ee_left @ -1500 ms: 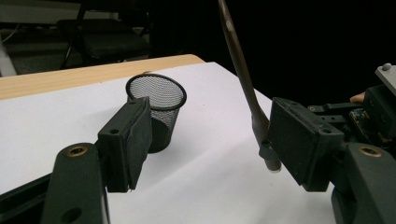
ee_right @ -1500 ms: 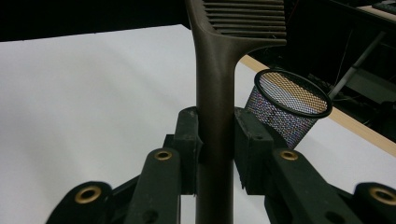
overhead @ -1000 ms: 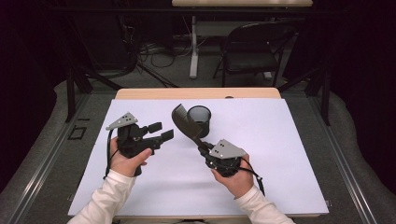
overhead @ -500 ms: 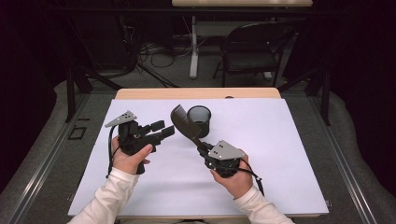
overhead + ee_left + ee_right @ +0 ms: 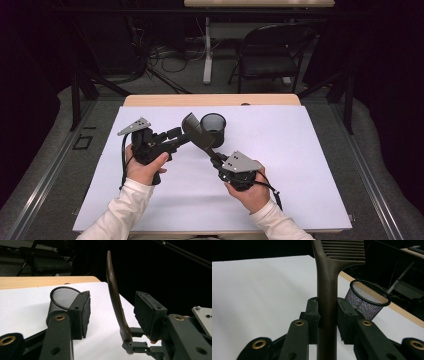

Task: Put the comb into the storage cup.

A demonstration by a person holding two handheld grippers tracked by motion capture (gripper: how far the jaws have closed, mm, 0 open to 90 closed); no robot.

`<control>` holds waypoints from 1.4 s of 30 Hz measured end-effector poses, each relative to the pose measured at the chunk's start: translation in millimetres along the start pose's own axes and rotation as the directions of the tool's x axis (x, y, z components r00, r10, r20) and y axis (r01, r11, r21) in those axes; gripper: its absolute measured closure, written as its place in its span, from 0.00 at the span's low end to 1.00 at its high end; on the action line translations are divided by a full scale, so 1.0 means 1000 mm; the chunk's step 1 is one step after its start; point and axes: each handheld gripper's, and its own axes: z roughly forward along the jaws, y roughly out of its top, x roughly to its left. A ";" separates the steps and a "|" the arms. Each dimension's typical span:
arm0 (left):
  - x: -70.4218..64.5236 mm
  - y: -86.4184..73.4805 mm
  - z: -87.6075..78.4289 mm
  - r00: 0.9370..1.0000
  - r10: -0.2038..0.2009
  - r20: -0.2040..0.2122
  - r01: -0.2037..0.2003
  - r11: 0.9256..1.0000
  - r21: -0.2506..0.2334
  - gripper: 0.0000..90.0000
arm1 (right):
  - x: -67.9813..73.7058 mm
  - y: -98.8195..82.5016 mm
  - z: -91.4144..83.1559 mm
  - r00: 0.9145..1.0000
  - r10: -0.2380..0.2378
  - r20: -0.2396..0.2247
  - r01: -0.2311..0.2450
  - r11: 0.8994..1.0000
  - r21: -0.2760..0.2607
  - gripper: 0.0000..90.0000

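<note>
On the white sheet point(image 5: 280, 165) covering your table point(image 5: 210, 100), well toward the far edge, the black mesh cup point(image 5: 213, 128) stands upright; its inside is hard to read, but nothing rises past its rim. Your right gripper point(image 5: 216, 156) is clamped on the handle of the dark brown slotted spatula point(image 5: 196, 132), held above the sheet with its blade just beside the cup. Your left gripper point(image 5: 181, 137) has its jaws half open and just been closing; the spatula's shaft stands between them, neither pad touching it.
</note>
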 end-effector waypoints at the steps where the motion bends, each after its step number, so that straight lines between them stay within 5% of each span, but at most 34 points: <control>1: 0.000 0.000 0.001 1.000 0.001 0.005 -0.001 1.000 -0.002 0.54 | 0.000 0.000 0.000 1.000 -0.001 0.002 0.001 1.000 0.000 0.81; 31: 0.000 -0.001 0.020 0.994 -0.104 0.019 0.104 0.994 -0.025 0.68 | 0.003 0.000 0.001 1.000 -0.002 -0.008 0.002 1.000 -0.003 0.81; 42: 0.001 -0.002 0.024 0.993 -0.113 0.020 0.113 0.993 -0.028 0.74 | 0.004 0.000 0.001 1.000 -0.005 -0.011 0.005 1.000 -0.008 0.81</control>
